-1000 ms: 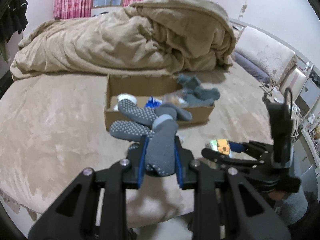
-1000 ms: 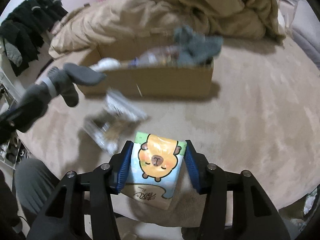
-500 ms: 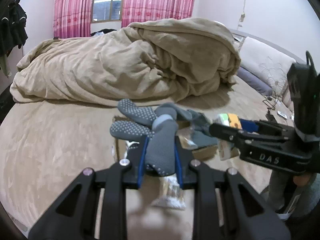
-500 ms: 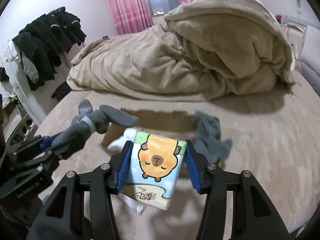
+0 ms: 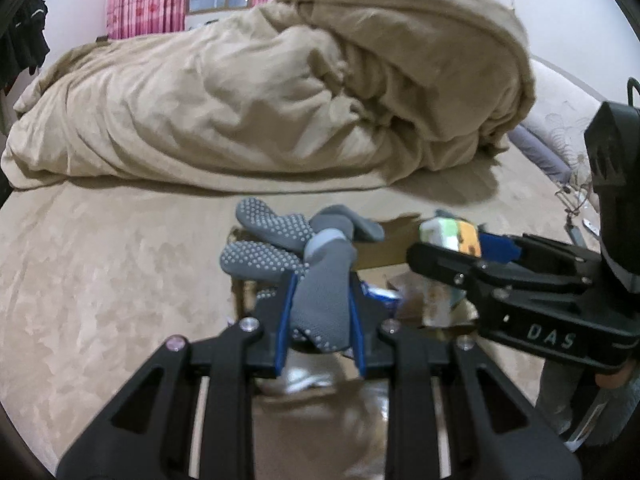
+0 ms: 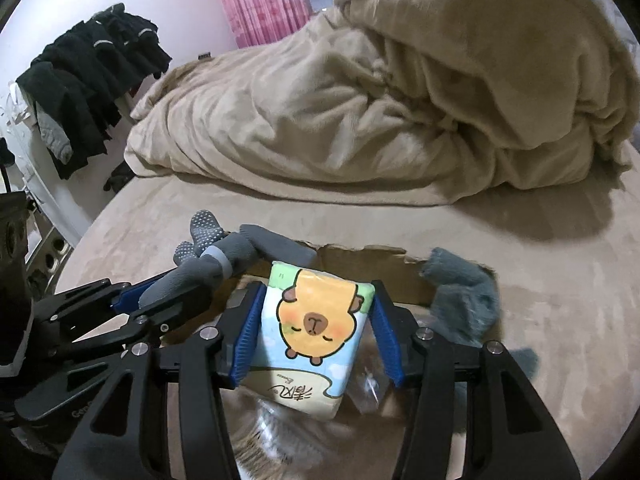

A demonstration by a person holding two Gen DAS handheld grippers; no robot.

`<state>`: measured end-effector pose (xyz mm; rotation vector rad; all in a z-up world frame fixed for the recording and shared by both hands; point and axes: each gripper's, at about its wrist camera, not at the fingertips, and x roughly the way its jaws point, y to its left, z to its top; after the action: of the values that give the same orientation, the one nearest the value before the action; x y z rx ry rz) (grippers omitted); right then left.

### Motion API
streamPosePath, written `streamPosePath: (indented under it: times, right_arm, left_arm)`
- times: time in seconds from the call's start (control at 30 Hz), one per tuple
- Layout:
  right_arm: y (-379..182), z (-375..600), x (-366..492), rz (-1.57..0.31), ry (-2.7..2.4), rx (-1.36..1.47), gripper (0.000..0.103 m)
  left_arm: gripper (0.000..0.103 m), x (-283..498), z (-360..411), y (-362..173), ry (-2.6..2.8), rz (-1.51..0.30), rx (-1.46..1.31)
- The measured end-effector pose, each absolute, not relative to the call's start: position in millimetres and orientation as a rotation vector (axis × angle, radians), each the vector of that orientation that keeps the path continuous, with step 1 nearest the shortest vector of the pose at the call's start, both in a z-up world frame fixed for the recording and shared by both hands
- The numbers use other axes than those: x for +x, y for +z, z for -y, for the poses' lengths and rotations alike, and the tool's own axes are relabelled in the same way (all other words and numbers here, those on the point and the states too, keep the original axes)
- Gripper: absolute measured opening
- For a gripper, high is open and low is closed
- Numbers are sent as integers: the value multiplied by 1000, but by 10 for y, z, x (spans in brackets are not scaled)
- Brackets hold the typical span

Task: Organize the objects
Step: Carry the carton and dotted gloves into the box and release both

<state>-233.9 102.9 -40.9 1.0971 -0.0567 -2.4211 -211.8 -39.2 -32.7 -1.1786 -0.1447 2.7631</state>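
Observation:
My left gripper (image 5: 320, 312) is shut on grey socks with grip dots (image 5: 288, 248); they also show in the right wrist view (image 6: 224, 256). My right gripper (image 6: 316, 332) is shut on a tissue pack with a capybara drawing (image 6: 316, 320), seen from the side in the left wrist view (image 5: 450, 236). Both grippers hang over the open cardboard box (image 6: 372, 264) on the bed. A grey-blue cloth (image 6: 464, 292) drapes over the box's right rim. Items inside the box are blurred.
A heaped beige duvet (image 5: 280, 92) lies behind the box on the beige bed sheet (image 5: 100, 272). Dark clothes (image 6: 88, 80) hang at the left by the wall. A pillow (image 5: 560, 112) sits at the right.
Both grippers have moved forward and over the box, still holding the socks and the tissue pack. The box now lies directly under them.

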Motion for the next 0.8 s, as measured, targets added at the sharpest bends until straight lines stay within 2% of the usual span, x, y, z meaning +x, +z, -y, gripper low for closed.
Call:
streamPosePath:
  times: [0.13, 0.2, 0.23, 0.3, 0.33, 0.43, 0.8]
  right_arm:
    - [-551, -1001, -2424, 61, -2438, 1094, 57]
    - [-556, -1021, -2420, 93, -2431, 1086, 76]
    - [-545, -1031, -2410, 102, -2430, 1081, 80]
    - [-506, -1040, -2373, 104, -2434, 1069, 80]
    - [-484, -1049, -2347, 103, -2436, 1065, 80]
    - [-386, -1087, -2251, 102, -2445, 1051, 80]
    - [139, -1302, -1634, 85, -2482, 960, 80]
  left_arm:
    - [27, -2189, 406, -493, 2753, 163, -1223]
    - [30, -2184, 413, -523, 2751, 178, -1230]
    - [33, -2176, 408, -516, 2760, 173, -1231]
    - [37, -2142, 398, -470, 2779, 155, -1215]
    - [40, -2124, 394, -443, 2782, 151, -1210]
    - [67, -2042, 417, -358, 2797, 166, -1209]
    - [68, -1302, 469, 55, 2844, 222, -1142]
